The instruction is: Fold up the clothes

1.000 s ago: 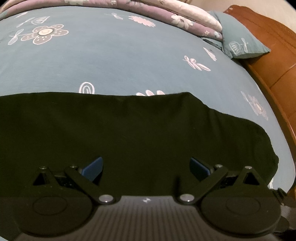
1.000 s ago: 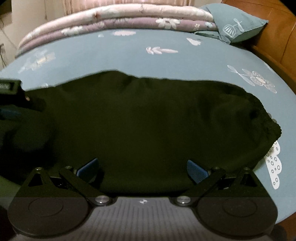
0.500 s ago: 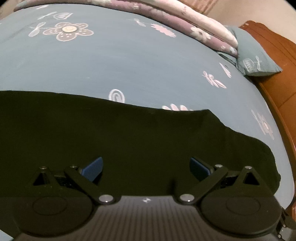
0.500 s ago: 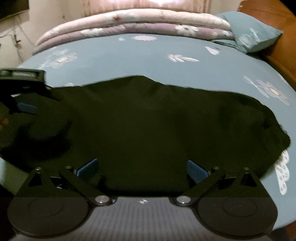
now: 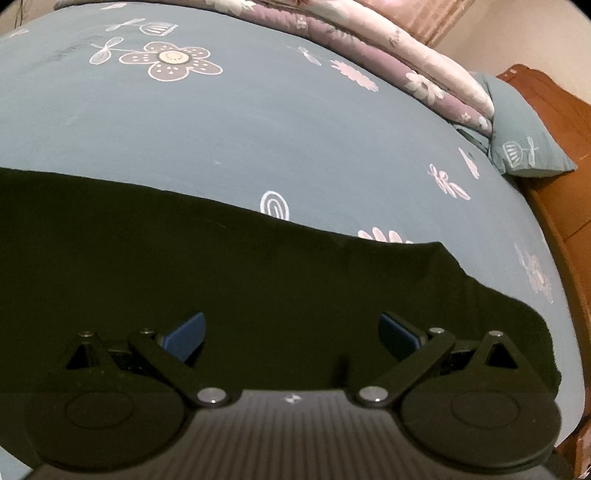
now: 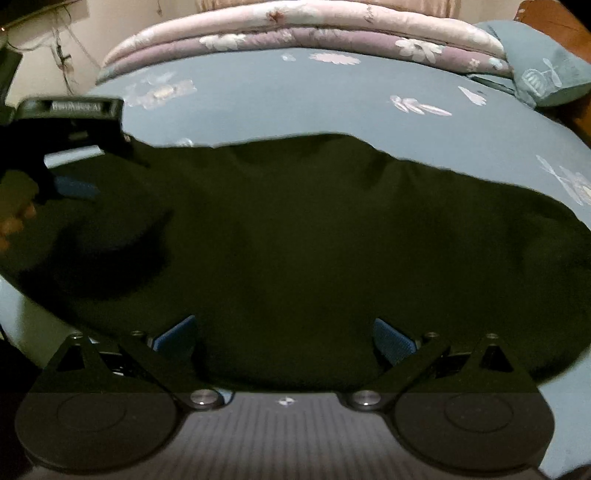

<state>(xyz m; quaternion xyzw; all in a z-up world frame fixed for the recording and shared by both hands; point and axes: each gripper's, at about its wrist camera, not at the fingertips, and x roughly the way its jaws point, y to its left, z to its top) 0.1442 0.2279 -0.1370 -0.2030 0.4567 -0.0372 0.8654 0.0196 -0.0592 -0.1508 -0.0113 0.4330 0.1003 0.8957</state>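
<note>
Pulled back vs 1 s ago. 1 black garment (image 5: 229,280), flat; left gripper (image 5: 291,334), right gripper (image 6: 283,338) both wide apart, holding nothing.

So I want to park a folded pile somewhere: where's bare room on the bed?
Bare bedsheet lies between the black garment and the rolled quilts. A narrower strip runs beside the pillow. The near edge is crowded: garment and both open tongs.

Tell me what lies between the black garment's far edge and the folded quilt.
Only bare bedsheet with printed flowers lies between the black garment and the folded quilt; both wrist views show it.
</note>
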